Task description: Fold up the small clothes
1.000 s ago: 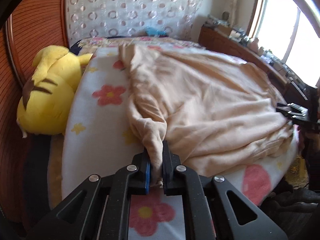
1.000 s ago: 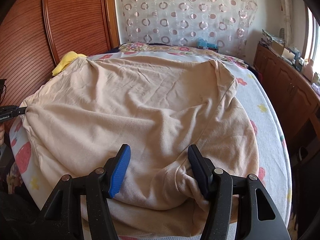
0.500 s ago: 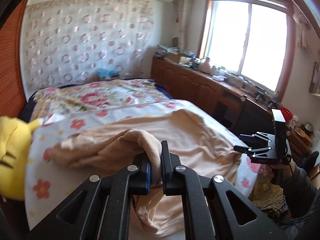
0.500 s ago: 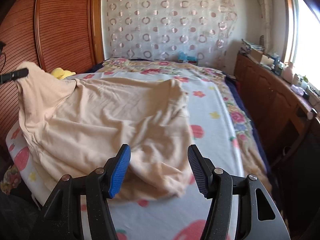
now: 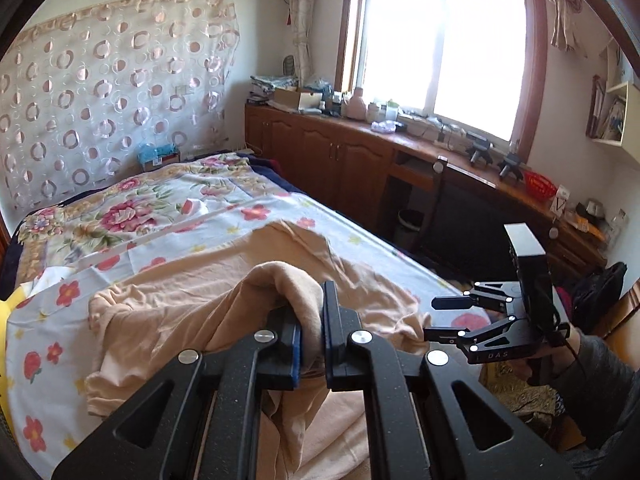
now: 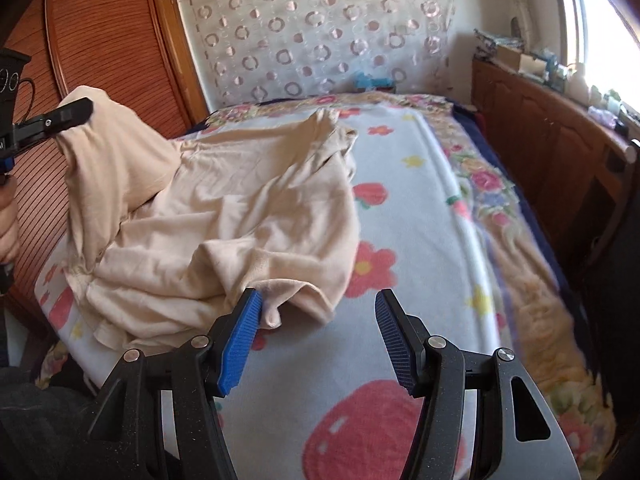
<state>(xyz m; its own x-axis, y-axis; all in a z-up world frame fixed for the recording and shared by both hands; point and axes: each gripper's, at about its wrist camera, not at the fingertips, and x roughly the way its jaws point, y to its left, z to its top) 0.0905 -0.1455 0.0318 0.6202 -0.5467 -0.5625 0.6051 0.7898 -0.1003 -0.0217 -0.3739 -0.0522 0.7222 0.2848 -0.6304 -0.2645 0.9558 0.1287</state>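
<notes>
On the flowered bed (image 6: 420, 240), our left tongs (image 5: 311, 320) pinch the lifted beige garment (image 6: 248, 200); our right tongs (image 6: 318, 320) stand wide, holding nothing.

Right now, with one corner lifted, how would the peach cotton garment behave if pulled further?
The peach cotton garment is probably floppy: it sags from the left gripper, shut on a bunched corner. It is likely light, since one pinch holds it. It may drag rather than slide across the floral bedsheet.

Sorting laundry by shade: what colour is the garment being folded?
Plain peach-beige cotton garment, no print; the right wrist view shows it best.
</notes>
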